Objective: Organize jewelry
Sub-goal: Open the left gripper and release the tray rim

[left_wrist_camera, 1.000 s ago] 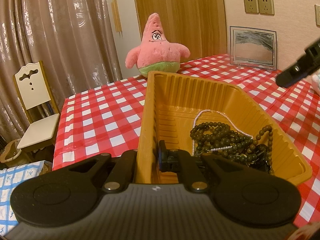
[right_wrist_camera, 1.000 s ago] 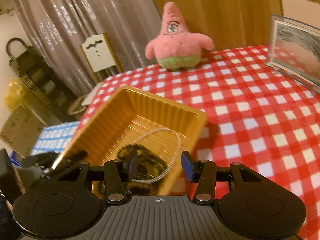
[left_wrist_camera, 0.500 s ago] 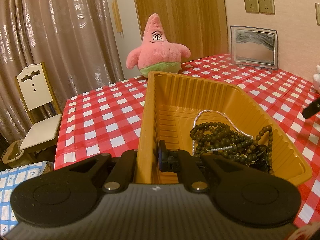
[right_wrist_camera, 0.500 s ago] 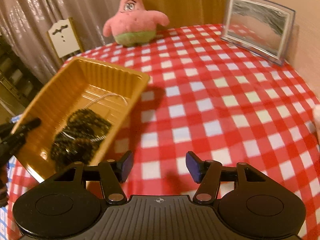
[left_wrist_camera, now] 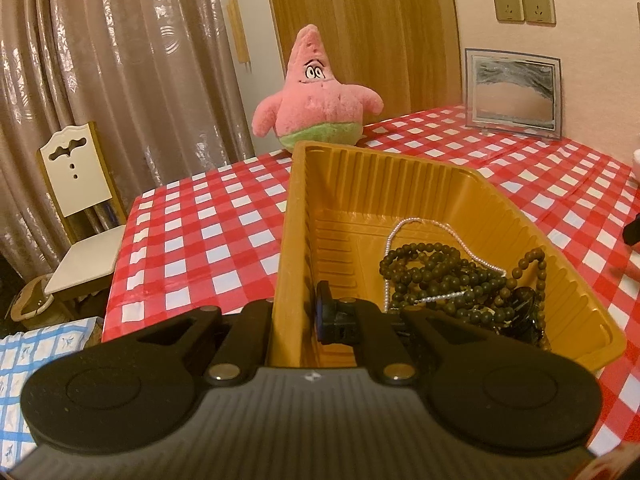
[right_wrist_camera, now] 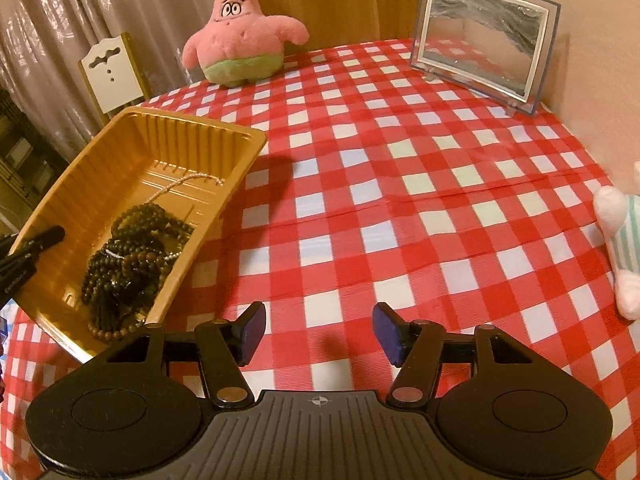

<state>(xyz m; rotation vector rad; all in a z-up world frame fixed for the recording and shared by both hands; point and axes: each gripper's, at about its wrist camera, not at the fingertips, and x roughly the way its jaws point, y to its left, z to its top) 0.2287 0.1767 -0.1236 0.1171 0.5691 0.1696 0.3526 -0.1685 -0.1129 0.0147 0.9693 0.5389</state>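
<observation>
Left gripper [left_wrist_camera: 294, 314] clamped tight on the near wall of the yellow tray [left_wrist_camera: 400, 168], one finger outside the wall, the other inside. Right gripper [right_wrist_camera: 319, 334] hangs over bare checked tablecloth [right_wrist_camera: 400, 184] beside the tray, jaws wide, nothing between the blue pads [right_wrist_camera: 256, 326]. Jewelry sits in the tray: a heap of dark bead strands [left_wrist_camera: 452, 276] toward the near end, with a thin pearl chain [left_wrist_camera: 404, 228] looping out of it across the tray floor. Left wrist view alone shows wall sockets [left_wrist_camera: 524, 4] and the clamp on the wall up close. Right wrist view alone shows a white-and-striped soft toy [right_wrist_camera: 622, 248] at the table's right edge. Both views show the pink star plush [right_wrist_camera: 240, 36], the clear picture frame [right_wrist_camera: 484, 40] and a white chair [left_wrist_camera: 80, 208].
</observation>
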